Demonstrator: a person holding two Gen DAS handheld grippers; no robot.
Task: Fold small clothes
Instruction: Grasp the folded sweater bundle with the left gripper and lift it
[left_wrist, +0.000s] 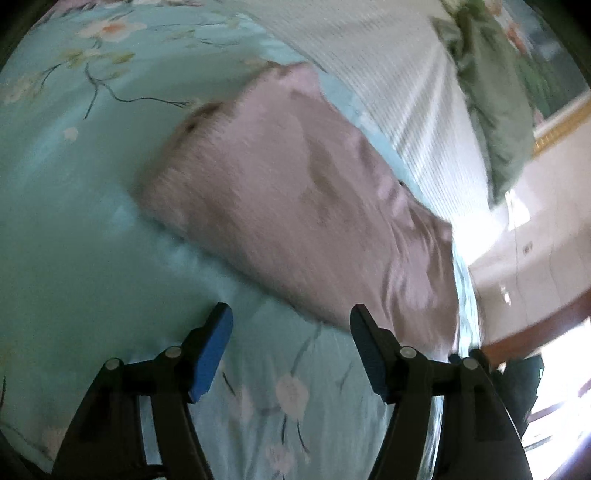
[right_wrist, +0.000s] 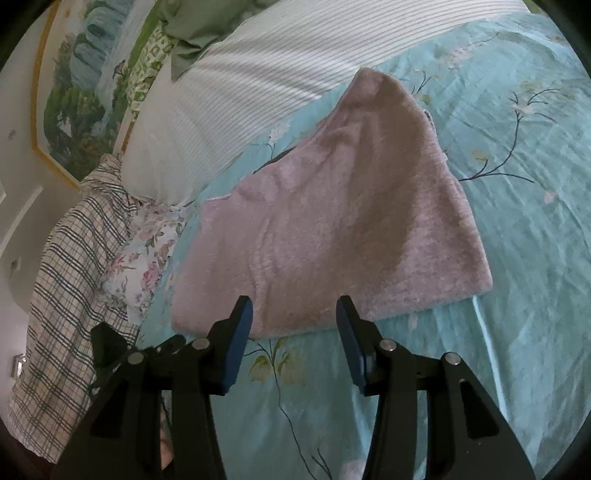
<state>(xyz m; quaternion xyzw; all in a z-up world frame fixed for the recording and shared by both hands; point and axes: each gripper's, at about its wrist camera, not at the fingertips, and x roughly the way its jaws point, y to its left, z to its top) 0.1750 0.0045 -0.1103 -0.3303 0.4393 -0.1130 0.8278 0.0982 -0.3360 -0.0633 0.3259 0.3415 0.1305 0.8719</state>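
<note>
Pink fleece garment (right_wrist: 325, 229) lies flat on the floral bedsheet (right_wrist: 517, 240), just ahead of our jaws. Left gripper (left_wrist: 291, 325) and right gripper (right_wrist: 295, 314) spread, empty, poised over its near edge for folding.

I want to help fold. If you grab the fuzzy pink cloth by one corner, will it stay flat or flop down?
The fuzzy pink garment would probably flop: it already lies limp, with soft creases. Its fluffy pile should grip the pads rather than slip. Pushed, it would likely bunch up on the floral bedsheet rather than slide whole.
</note>
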